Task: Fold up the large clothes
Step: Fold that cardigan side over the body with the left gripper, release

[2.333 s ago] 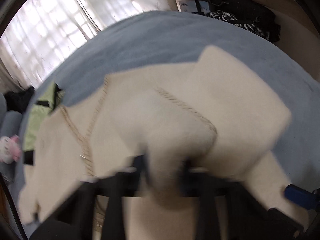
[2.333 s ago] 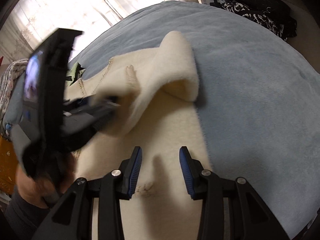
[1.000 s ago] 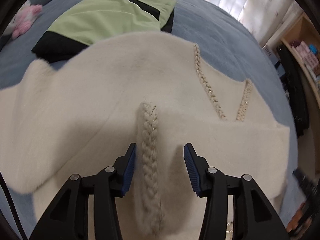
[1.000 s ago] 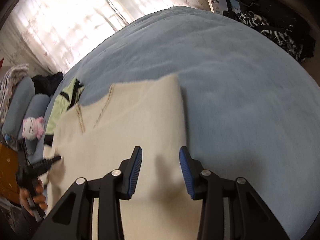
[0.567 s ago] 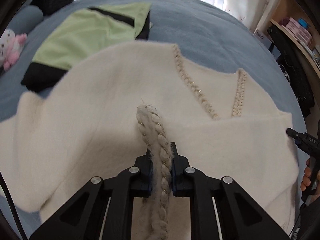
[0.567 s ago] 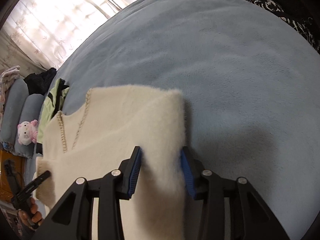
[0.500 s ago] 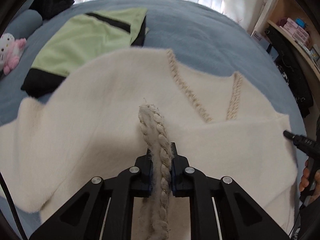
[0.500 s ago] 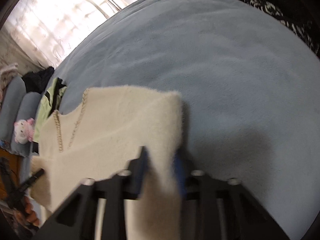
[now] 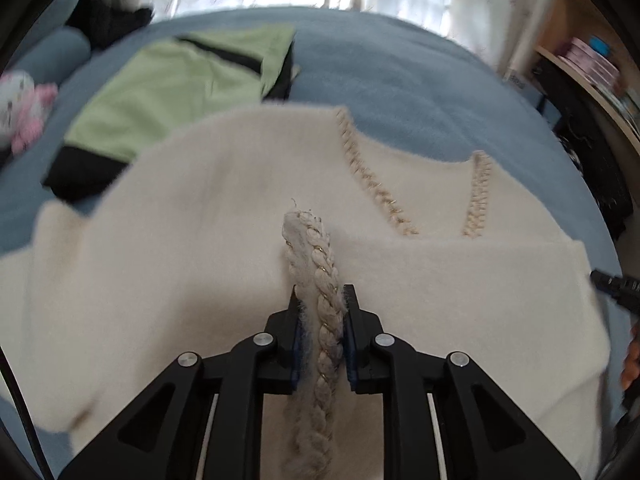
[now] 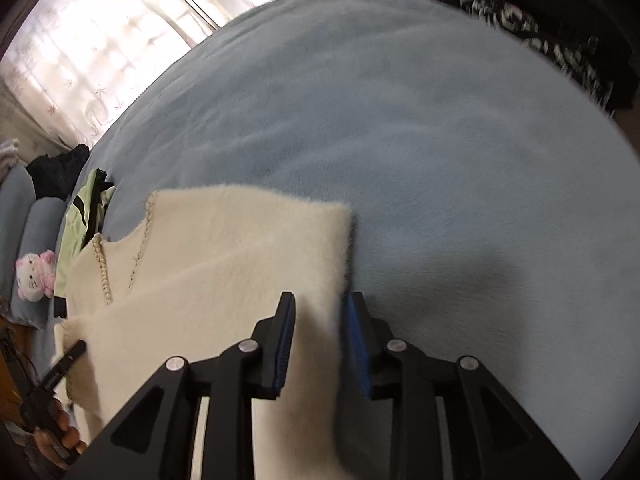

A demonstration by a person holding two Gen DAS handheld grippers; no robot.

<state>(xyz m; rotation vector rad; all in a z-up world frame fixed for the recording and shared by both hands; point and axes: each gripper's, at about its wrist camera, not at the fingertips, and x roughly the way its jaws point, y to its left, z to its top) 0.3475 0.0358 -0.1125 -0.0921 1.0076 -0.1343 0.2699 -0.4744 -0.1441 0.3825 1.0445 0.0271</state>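
A fluffy cream garment (image 9: 192,248) with braided trim lies spread on a blue bed (image 9: 400,80). My left gripper (image 9: 322,312) is shut on a braided trim edge (image 9: 316,264) near the garment's middle, and the pinched fold stands up between the pads. In the right wrist view the same garment (image 10: 224,252) lies at the left, and my right gripper (image 10: 318,316) is shut on its right edge. The right gripper's tip (image 9: 612,284) shows at the left wrist view's right edge.
A folded green and black garment (image 9: 172,88) lies behind the cream one. A pink and white plush toy (image 9: 24,112) and grey pillows are at the left. Dark clothes (image 10: 560,40) and a shelf are at the far right. The blue bed (image 10: 460,160) stretches to the right.
Both grippers closed within the last second: the left on the braided trim, the right on the garment's right edge. Both pinched folds have lifted slightly.
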